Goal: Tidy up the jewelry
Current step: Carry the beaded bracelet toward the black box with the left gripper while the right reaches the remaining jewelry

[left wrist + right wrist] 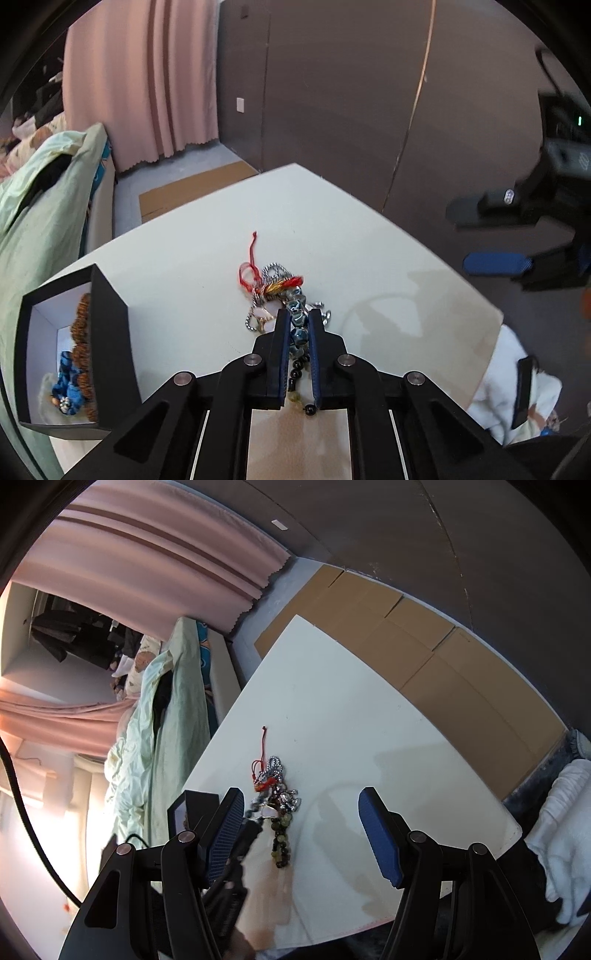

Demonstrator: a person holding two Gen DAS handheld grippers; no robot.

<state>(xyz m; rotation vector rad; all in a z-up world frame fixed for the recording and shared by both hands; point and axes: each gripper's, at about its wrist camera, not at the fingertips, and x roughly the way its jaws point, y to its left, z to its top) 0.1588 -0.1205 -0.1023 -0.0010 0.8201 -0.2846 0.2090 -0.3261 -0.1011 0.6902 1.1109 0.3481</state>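
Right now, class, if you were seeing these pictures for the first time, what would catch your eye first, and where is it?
First, the tangled jewelry pile with its red cord, mid-table on the white table. The left gripper is shut on a blue bead strand at the pile's near edge. At far left stands an open black box already holding beads.
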